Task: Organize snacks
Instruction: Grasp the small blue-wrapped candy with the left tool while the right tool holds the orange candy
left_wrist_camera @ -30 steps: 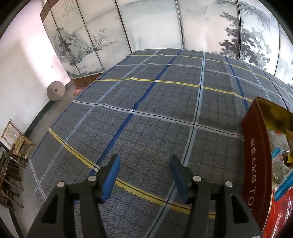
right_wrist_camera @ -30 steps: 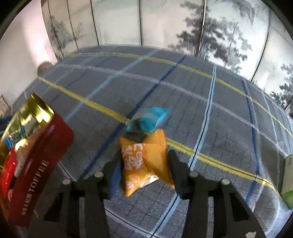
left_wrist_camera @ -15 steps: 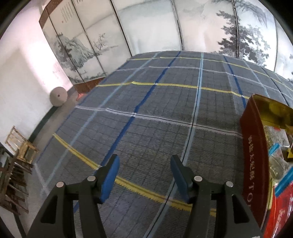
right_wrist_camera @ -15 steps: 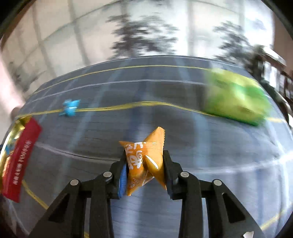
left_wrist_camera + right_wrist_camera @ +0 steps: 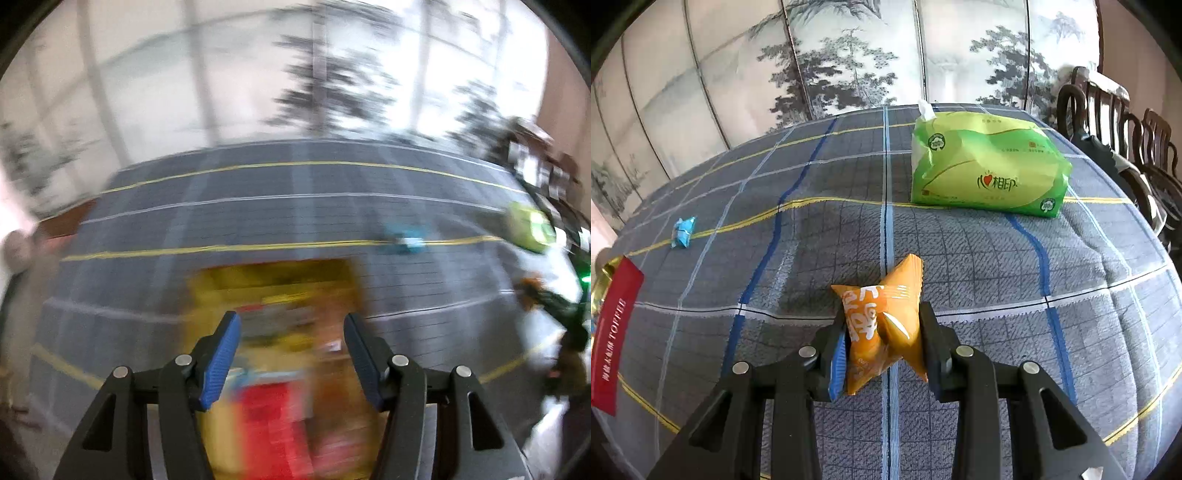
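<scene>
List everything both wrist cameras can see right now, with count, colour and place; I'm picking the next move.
orange snack packet: 1, orange, clamped in the right tool
blue snack packet: 1, blue, on the cloth, far left
toffee tin: 1, red and gold, left edge; blurred below the left tool
tissue pack: 1, green, far right of cloth
tablecloth: 1, grey plaid
folding screen: 1, painted trees, behind table
chairs: dark wood, count unclear, right
left tool: open, empty
right tool: shut

Two snack packets [image 5: 882, 325] [image 5: 682, 232]; one tin [image 5: 613, 332]; one tissue pack [image 5: 986, 166].
</scene>
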The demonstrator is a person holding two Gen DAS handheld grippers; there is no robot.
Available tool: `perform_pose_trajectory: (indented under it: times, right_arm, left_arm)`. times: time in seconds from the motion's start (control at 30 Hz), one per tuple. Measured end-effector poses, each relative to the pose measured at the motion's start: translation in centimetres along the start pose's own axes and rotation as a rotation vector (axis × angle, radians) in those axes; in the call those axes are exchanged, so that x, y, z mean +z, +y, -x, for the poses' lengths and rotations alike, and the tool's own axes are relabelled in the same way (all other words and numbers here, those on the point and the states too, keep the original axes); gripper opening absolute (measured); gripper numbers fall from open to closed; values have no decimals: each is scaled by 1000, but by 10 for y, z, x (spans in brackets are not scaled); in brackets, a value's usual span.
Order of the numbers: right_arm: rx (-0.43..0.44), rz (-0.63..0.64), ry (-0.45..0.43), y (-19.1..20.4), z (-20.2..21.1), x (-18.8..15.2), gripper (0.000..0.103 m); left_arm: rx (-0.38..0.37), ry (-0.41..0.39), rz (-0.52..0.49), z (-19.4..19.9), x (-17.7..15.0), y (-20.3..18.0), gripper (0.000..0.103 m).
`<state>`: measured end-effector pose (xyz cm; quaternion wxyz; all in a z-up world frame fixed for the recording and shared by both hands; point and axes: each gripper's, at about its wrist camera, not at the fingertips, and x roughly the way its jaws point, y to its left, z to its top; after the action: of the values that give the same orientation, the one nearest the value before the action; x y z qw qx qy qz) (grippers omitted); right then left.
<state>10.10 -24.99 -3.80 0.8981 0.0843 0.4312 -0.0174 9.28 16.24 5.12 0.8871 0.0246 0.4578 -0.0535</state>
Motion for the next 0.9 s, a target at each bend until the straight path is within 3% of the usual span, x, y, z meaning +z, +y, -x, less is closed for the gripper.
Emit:
perform_pose_trajectory:
  times: [0.1,0.23,0.37,0.6,0.9]
  right_arm:
    - [14,-13,-2,-2,0,1,32]
    - [34,-27,-4,-5,0,1,32]
    - [62,-44,-6,-10,0,1,33]
    - [92,-53,-6,-12,1,1,34]
    - [116,-59,-6,-14,1,1,35]
  left_arm:
    - [-105,73,-57,-33,30,-50,60]
    - [-126,132,-96,-80,59,-93,60]
    - [-150,189,-62,-126,84,-108,60]
    - [-103,256,-52,-185,99,-112,60]
    - [-61,265,-56,-211,95,-123,60]
